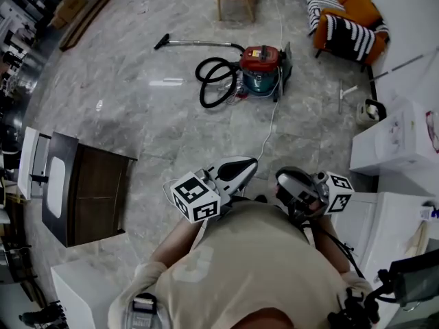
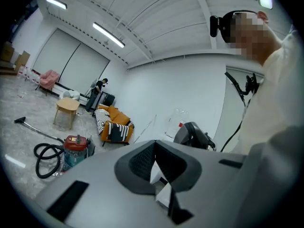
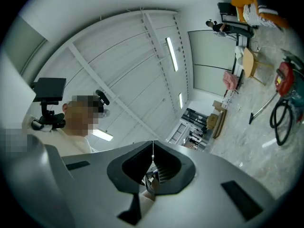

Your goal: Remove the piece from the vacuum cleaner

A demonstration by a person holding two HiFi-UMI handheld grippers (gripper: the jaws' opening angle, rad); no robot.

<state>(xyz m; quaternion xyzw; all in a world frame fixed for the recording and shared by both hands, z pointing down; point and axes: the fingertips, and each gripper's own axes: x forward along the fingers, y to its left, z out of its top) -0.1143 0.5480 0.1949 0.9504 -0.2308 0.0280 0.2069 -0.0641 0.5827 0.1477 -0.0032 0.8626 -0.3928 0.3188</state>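
Left gripper [image 2: 154, 148] and right gripper [image 3: 152, 148] were held closed and empty near the body [image 1: 260, 266] — nothing was within reach; the vacuum cleaner [image 1: 260, 70] was located far off on the floor [image 1: 137, 101].

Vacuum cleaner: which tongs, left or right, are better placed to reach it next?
Probably left: the left tongs face the vacuum cleaner roughly level; the right tongs tilt up toward the ceiling.

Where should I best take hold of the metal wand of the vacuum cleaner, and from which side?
Probably the metal wand at its straight middle, from above, across it: it lies flat on the floor, thin, clear of the black hose.
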